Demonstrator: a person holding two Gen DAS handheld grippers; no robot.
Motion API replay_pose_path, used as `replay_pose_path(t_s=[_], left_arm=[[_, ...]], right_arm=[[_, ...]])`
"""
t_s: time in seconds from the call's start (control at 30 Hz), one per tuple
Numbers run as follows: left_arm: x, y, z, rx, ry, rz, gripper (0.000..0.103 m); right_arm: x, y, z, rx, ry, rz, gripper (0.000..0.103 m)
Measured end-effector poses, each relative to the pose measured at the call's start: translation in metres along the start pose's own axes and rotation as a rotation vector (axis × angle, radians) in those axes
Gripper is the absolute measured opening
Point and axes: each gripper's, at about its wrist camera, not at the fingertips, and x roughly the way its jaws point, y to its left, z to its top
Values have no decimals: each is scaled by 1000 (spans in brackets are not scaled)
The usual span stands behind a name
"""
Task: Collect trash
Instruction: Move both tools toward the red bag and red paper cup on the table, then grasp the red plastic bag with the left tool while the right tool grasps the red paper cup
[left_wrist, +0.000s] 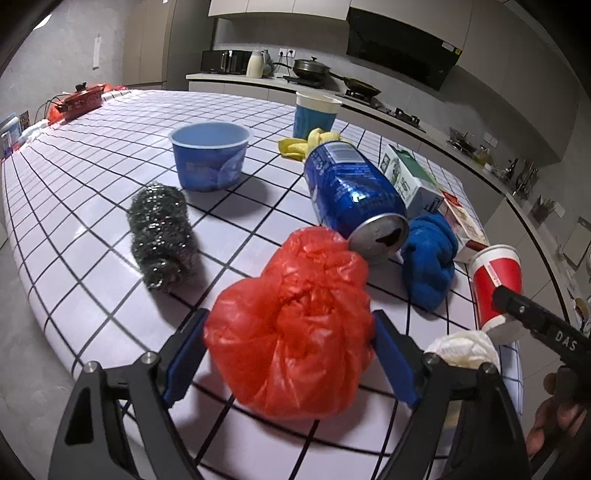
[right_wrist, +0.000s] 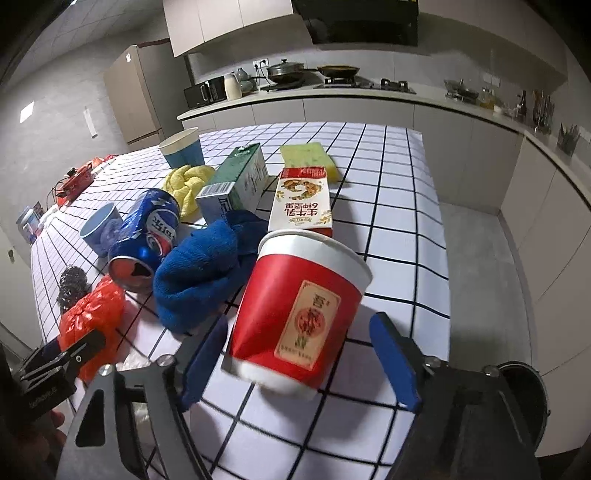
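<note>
A crumpled red plastic bag (left_wrist: 291, 332) lies on the checked tablecloth (left_wrist: 92, 206) near its front edge. My left gripper (left_wrist: 290, 314) stands open around it, a blue pad close against each side. A red paper cup (right_wrist: 295, 310) with a white rim stands further right between the blue pads of my right gripper (right_wrist: 301, 319), which is open; a gap shows at the right pad. The left wrist view shows the same cup (left_wrist: 495, 280) behind a black finger (left_wrist: 517, 302) of the right gripper. A white crumpled tissue (left_wrist: 461, 347) lies beside the bag.
Behind lie a blue can (left_wrist: 354, 195) on its side, a blue cloth (left_wrist: 428, 254), a steel scourer (left_wrist: 162, 232), a blue bowl (left_wrist: 210, 155), a blue cup (left_wrist: 314, 114), a yellow cloth (right_wrist: 188, 181), two cartons (right_wrist: 240, 177) (right_wrist: 303, 203) and a sponge (right_wrist: 306, 157). A dark bin (right_wrist: 524, 387) sits below the table's right edge.
</note>
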Motion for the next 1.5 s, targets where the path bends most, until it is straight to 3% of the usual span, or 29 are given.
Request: replay_pose_path(t_s=[0.13,0.23,0.3,0.9,1.5], left_arm=[[6,-3,2,2,11,-6,75],[6,-7,4,33,15,-26,42],[0,-7,4,36,1,-40,37],[-59,-25,9,60,-95,-55,35],[-104,-88,-12,156,-132,-138,35]], right_arm=[[6,1,5,-1,7,21,70],[5,1,5,-13,7,31,66],[2,2,5,-22,0,27,63],[-67,-8,0,-47,-85,27,60],[-161,-72,-28,-13,-163,-55,60]])
